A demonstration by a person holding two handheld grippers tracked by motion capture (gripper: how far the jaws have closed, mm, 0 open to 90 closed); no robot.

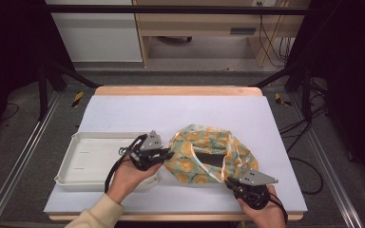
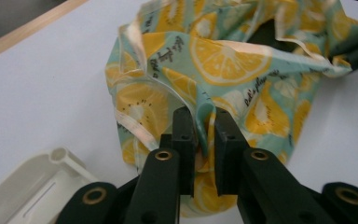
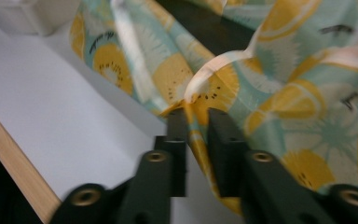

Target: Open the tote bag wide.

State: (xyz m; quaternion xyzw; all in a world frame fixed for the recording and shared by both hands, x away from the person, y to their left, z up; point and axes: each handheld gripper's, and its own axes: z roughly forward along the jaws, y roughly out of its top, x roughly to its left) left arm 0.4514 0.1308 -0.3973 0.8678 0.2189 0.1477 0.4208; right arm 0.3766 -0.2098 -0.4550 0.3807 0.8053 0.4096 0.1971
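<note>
A crumpled cloth (image 1: 209, 152) printed with orange slices on teal lies on the white table top, right of centre. My left gripper (image 1: 168, 154) is at the cloth's left edge. In the left gripper view its jaws (image 2: 205, 121) pinch a raised fold of the cloth (image 2: 223, 60). My right gripper (image 1: 229, 182) is at the cloth's near right edge. In the right gripper view a hemmed edge of the cloth (image 3: 307, 93) hangs between its jaws (image 3: 196, 116), with a gap beside the left jaw.
A shallow white plastic tray (image 1: 83, 161) sits on the table to the left of the cloth, under my left hand. The white table top (image 1: 171, 109) has wooden edges front and back. Metal frame rails run along both sides.
</note>
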